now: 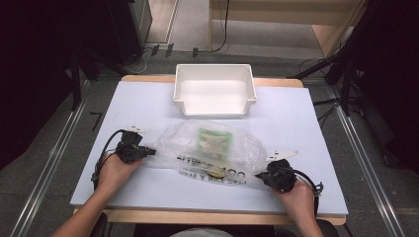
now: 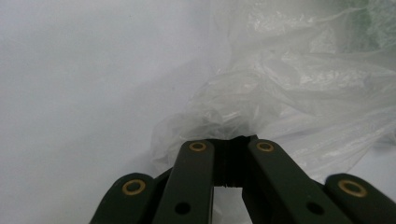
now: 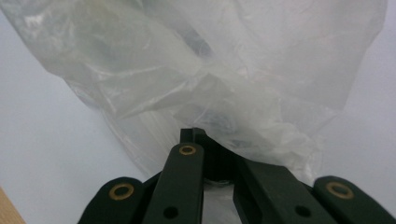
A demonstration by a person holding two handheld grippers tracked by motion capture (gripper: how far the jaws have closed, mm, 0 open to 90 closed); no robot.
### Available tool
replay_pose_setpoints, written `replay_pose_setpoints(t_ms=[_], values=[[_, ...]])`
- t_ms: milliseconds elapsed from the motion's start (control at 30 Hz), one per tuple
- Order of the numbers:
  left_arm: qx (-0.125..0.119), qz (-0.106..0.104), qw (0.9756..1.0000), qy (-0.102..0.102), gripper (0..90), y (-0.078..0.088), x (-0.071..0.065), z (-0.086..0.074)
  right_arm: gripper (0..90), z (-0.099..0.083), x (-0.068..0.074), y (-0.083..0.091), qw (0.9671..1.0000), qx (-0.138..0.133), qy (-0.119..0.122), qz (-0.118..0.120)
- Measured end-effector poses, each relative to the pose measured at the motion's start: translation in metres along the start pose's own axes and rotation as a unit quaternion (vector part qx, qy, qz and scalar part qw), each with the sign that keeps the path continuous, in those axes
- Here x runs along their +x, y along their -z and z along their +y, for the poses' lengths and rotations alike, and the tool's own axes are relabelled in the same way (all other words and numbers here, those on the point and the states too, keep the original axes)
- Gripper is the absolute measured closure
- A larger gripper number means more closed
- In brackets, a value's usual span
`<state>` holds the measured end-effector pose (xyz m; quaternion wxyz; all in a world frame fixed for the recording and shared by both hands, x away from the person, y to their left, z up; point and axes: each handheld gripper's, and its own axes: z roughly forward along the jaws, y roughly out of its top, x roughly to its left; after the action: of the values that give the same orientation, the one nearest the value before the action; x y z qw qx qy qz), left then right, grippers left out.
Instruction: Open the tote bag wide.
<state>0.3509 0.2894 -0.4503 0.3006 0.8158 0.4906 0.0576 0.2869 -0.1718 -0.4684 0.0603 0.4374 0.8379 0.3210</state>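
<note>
We are looking at a clear plastic bag [image 1: 210, 150] lying in the middle of the high view on the pale table [image 1: 143, 106], its long axis running from left to lower right across the frame. One end is pointing toward the left gripper [image 1: 148, 152] at centre left, the other toward the right gripper [image 1: 261, 175] at lower right. Inside the bag a green packet [image 1: 214, 140] is sitting near the upper middle; its print is too small to read. Dark lettering is running along the bag's lower edge, upside down to us, and we cannot read it.

Both forearms are coming in from the bottom edge, hands wrapped around the grippers and angled inward toward each other. In each gripper view the black jaws are pinching bunched plastic film [image 2: 261, 102] [image 3: 210, 93], so both are clamped on the bag.

A white bin [image 1: 215, 89] is standing above the bag, near the top centre, apart from it
</note>
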Motion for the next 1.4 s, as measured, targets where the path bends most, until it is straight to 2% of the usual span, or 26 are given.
replay_pose_setpoints(t_ms=[100, 133, 167, 200, 233, 333, 500, 533, 567, 600, 667, 767, 900, 967, 1067, 1100, 1233, 1300, 1400], values=[[0.0, -0.007, 0.9999, 0.009, 90.0, 0.0, 0.002, 0.0, 90.0, 0.001, 0.004, 0.0, 0.9996, 0.001, 0.016, -0.023], [-0.001, -0.009, 0.9998, 0.016, 90.0, 0.0, 0.002, 0.001, 90.0, 0.002, 0.004, -0.001, 0.9996, 0.003, 0.016, -0.022], [-0.006, -0.02, 0.9996, 0.019, 90.0, 0.001, 0.003, 0.001, 90.0, 0.003, 0.004, -0.001, 0.9998, 0.004, 0.014, -0.016], [-0.006, -0.02, 0.9996, 0.019, 90.0, 0.001, 0.003, 0.001, 90.0, 0.003, 0.004, -0.001, 0.9998, 0.004, 0.014, -0.016], [-0.014, -0.026, 0.9995, 0.012, 90.0, 0.003, -0.001, 0.002, 90.0, 0.005, 0.001, -0.001, 1.0, 0.004, 0.002, 0.0], [-0.031, -0.034, 0.9989, -0.003, 90.0, 0.01, -0.011, 0.006, 90.0, 0.008, 0.001, 0.0, 0.9999, -0.005, -0.004, 0.008], [-0.044, -0.045, 0.9974, -0.036, 90.0, 0.017, -0.033, 0.014, 90.0, 0.015, 0.009, 0.006, 0.9995, -0.025, 0.014, 0.015], [-0.044, -0.045, 0.9974, -0.036, 90.0, 0.017, -0.033, 0.014, 90.0, 0.015, 0.009, 0.006, 0.9995, -0.025, 0.014, 0.015], [-0.045, -0.051, 0.9966, -0.047, 90.0, 0.019, -0.04, 0.018, 90.0, 0.019, 0.011, 0.011, 0.9989, -0.039, 0.019, 0.017], [-0.045, -0.051, 0.9966, -0.047, 90.0, 0.019, -0.04, 0.018, 90.0, 0.021, 0.013, 0.013, 0.9987, -0.043, 0.017, 0.02], [-0.048, -0.056, 0.9952, -0.064, 90.0, 0.019, -0.05, 0.025, 90.0, 0.026, 0.015, 0.014, 0.9983, -0.047, 0.025, 0.021], [-0.052, -0.062, 0.9943, -0.07, 90.0, 0.02, -0.057, 0.029, 90.0, 0.031, 0.019, 0.016, 0.9982, -0.047, 0.028, 0.024], [-0.06, -0.072, 0.9918, -0.086, 90.0, 0.024, -0.07, 0.037, 89.0, 0.038, 0.026, 0.029, 0.9962, -0.069, 0.047, 0.026], [-0.062, -0.075, 0.9912, -0.09, 90.0, 0.025, -0.073, 0.038, 90.0, 0.039, 0.027, 0.035, 0.9956, -0.078, 0.035, 0.038], [-0.06, -0.077, 0.991, -0.092, 90.0, 0.024, -0.075, 0.04, 90.0, 0.039, 0.028, 0.04, 0.9948, -0.083, 0.032, 0.049], [-0.06, -0.079, 0.9908, -0.092, 90.0, 0.021, -0.077, 0.043, 90.0, 0.042, 0.032, 0.042, 0.9937, -0.091, 0.034, 0.056], [-0.068, -0.089, 0.9891, -0.095, 90.0, 0.019, -0.083, 0.048, 90.0, 0.056, 0.043, 0.042, 0.9913, -0.102, 0.056, 0.061], [-0.075, -0.086, 0.9877, -0.107, 90.0, 0.019, -0.088, 0.057, 90.0, 0.066, 0.047, 0.042, 0.9903, -0.107, 0.073, 0.051], [-0.081, -0.087, 0.9872, -0.107, 90.0, 0.018, -0.089, 0.067, 90.0, 0.08, 0.046, 0.039, 0.9899, -0.108, 0.085, 0.035]])
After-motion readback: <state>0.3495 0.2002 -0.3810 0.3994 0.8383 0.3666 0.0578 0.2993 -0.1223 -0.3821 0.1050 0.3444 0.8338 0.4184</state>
